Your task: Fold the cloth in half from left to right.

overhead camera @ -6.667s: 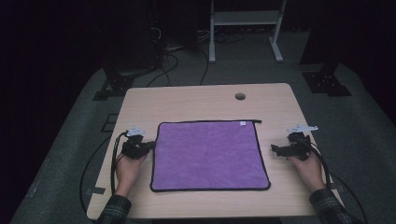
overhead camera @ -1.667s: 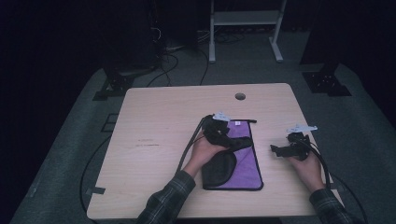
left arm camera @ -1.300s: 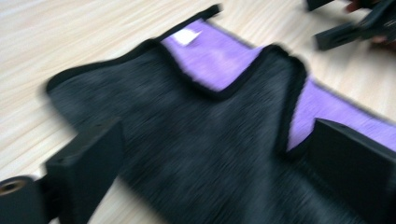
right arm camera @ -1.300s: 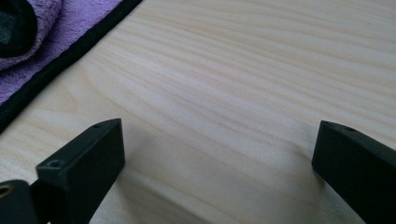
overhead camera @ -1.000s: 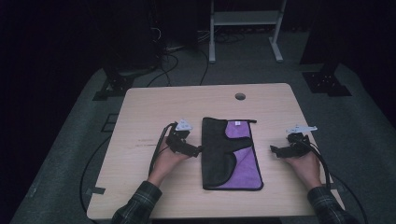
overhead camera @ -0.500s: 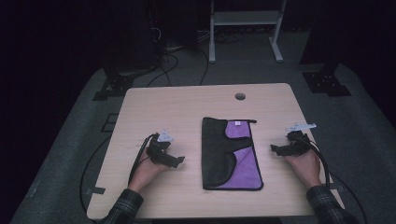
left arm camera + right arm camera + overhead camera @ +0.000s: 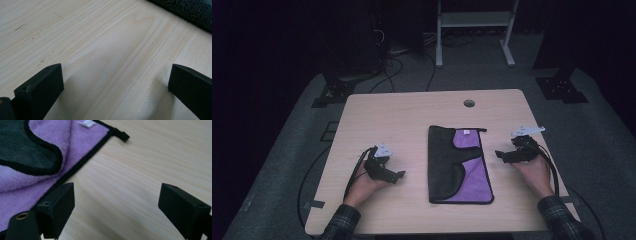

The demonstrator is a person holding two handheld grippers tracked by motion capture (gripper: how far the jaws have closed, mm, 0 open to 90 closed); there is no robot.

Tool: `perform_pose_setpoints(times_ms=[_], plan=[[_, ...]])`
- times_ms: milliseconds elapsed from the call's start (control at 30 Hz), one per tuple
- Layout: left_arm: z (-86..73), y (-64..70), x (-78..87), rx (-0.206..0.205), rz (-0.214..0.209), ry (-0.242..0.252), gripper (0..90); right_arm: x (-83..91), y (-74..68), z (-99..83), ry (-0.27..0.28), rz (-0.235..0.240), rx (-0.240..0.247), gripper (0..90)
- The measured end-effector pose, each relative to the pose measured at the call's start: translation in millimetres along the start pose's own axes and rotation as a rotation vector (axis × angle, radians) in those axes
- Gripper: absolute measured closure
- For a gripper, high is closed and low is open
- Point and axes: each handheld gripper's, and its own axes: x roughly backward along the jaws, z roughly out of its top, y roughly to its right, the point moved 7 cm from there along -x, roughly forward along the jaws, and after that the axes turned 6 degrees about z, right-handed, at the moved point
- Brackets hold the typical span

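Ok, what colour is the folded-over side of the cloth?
Dark grey, edged in black, lying over the purple face of the cloth. The right gripper view shows it best.

No readable text; small white tag (image 7: 86,123) on purple cloth (image 7: 472,165), print too blurred.

Purple cloth (image 7: 459,165) folded, dark underside up, flat mid-table.
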Motion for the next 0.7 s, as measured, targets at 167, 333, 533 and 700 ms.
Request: perform_pose_setpoints(times_ms=[167, 333, 533, 700], plan=[[0.3, 0.3, -0.3, 0.008, 0.014, -0.006, 0.0, 2.0, -8.5, 14.2, 0.022, 0.035, 0.004, 17.1], [0.3, 1.3, -0.2, 0.034, 0.038, -0.005, 0.0, 1.5, -19.9, 28.3, 0.043, 0.057, 0.034, 28.1], [0.6, 1.2, -0.6, 0.043, 0.047, -0.005, 0.0, -4.5, -33.3, 43.3, 0.071, 0.098, 0.052, 35.2], [1.4, 0.9, -1.4, 0.043, 0.047, -0.006, 0.0, -13.9, -45.8, 55.3, 0.073, 0.148, 0.061, 40.9]])
